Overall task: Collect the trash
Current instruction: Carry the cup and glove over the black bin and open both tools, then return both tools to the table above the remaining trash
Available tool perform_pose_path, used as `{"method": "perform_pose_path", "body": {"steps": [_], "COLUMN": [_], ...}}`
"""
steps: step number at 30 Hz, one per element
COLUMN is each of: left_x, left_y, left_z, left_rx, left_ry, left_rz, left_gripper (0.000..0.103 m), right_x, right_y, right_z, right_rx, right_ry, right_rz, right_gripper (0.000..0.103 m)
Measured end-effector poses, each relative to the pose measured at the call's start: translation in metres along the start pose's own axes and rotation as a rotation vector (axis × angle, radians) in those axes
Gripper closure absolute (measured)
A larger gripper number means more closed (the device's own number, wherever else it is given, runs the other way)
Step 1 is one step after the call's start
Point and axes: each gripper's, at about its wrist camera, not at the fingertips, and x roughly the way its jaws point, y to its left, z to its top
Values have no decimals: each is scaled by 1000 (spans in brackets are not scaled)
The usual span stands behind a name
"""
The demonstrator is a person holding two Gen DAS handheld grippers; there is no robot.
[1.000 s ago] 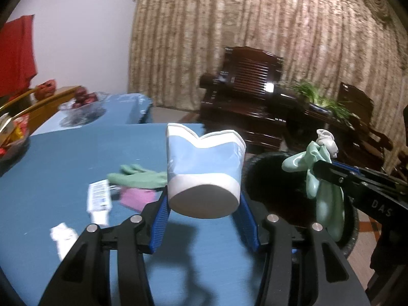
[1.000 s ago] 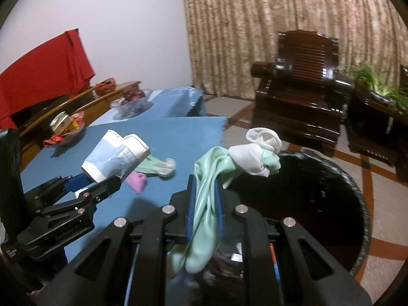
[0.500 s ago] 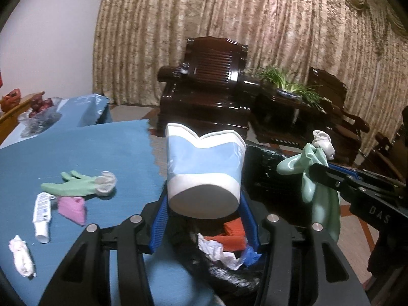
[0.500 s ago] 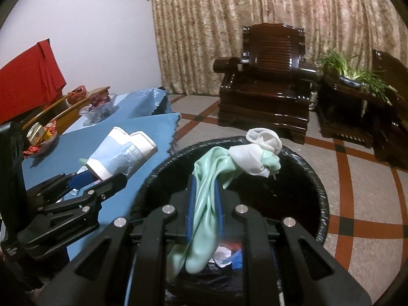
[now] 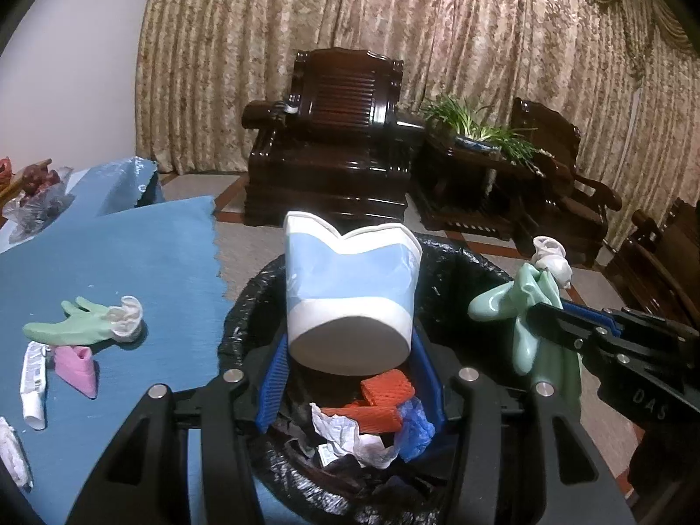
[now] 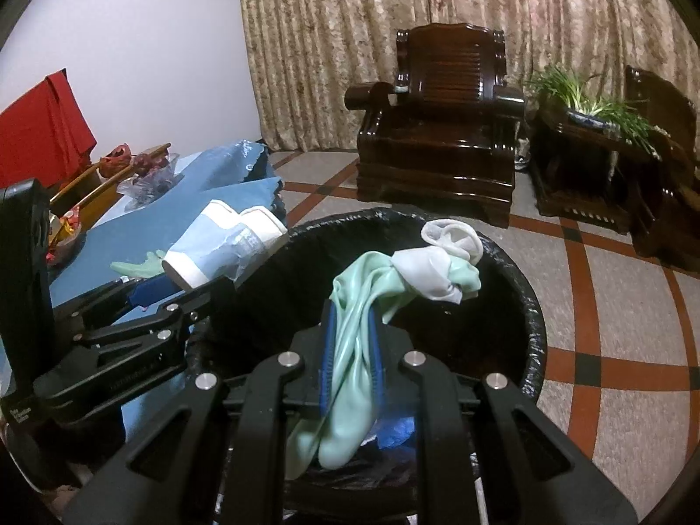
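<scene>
Hovering above the black-lined bin [image 5: 245,306], the left gripper [image 5: 350,363] pinches a crushed paper cup [image 5: 350,288] directly over the open mouth, while the right gripper [image 6: 352,363] clamps a limp green glove [image 6: 354,376] dangling over the bin's near-right side.

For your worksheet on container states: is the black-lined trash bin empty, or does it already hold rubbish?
Already holding rubbish. The trash bin shows orange foam netting, crumpled white paper and blue plastic inside.
</scene>
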Motion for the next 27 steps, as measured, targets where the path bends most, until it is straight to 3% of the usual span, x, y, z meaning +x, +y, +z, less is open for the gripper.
{"method": "perform_pose_path", "body": {"steps": [7, 10, 12, 16, 18, 21, 27], "left_x": [8, 11, 10, 5, -1, -14, -57], "left_y": [-1, 1, 4, 13, 20, 33, 67], "left_z": [-1, -2, -2, -5, -6, -10, -18], "left_rx": [10, 17, 16, -5, -10, -26, -68], "left_ry": [18, 32, 36, 41, 32, 11, -50], "left_rz": [-9, -18, -23, -27, -9, 35, 152], "left_gripper": [51, 45, 31, 30, 27, 23, 15], "right_x": [4, 7, 9, 10, 8, 3, -2], "right_y": [-6, -8, -10, -14, -14, -10, 17], "right_z": [-4, -6, -7, -11, -11, -9, -1], "right_rx": [17, 23, 31, 34, 36, 36, 30], "right_ry": [6, 15, 23, 29, 23, -5, -36], "right_rz": [-17, -39, -43, -62, -68, -70, -16], "right_gripper": [87, 76, 67, 53, 32, 11, 9]}}
